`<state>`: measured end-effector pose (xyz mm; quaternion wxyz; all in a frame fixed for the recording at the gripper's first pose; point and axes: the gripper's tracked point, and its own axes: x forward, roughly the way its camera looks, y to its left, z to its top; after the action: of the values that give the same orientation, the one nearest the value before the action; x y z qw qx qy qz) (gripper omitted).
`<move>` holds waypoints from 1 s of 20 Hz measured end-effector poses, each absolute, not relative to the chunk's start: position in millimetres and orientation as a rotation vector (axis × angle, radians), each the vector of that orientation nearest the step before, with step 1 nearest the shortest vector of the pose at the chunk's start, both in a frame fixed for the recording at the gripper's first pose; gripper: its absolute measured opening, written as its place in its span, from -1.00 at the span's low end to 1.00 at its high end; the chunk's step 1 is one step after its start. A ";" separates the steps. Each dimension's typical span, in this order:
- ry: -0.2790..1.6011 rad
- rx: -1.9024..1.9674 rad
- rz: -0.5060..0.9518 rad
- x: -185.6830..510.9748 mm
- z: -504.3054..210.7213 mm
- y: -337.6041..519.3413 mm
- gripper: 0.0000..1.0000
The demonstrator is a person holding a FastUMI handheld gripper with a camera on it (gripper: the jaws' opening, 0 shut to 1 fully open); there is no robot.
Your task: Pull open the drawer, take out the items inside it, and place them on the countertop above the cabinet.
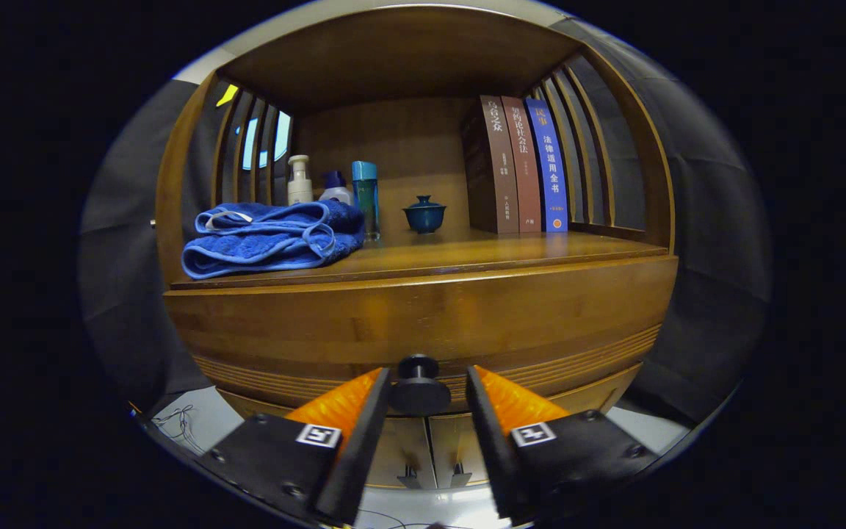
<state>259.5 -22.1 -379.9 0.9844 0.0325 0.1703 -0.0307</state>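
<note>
A wooden cabinet fills the view, with its drawer front point(423, 323) closed flush under the countertop point(511, 253). A round black knob point(420, 386) juts out of the drawer front. My gripper point(428, 382) is open, with one finger on each side of the knob. The left finger's edge stands very close to the knob; a small gap shows between the knob and the right finger. The inside of the drawer is hidden.
On the countertop lie a folded blue towel point(272, 239) at the left, a pump bottle point(299, 180), a small white bottle point(336, 189) and a tall blue bottle point(366, 198) behind it, a small blue lidded cup point(424, 214) mid-shelf, and three upright books point(522, 165) at the right.
</note>
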 end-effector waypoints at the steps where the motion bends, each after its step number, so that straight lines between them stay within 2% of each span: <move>1: 0.363 0.068 -0.048 255.7 -382.9 -18.7 0.31; 4: 0.341 0.018 -0.056 258.9 -382.4 -21.7 -0.11; 6: 0.338 -0.004 -0.050 260.4 -382.3 -21.0 -0.23; 10: 0.346 0.002 -0.046 241.9 -379.3 -23.3 -0.24; 20: 0.359 0.030 -0.026 146.3 -365.9 -22.6 -0.24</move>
<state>146.3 -22.6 -365.9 0.9837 0.0147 0.1787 -0.0130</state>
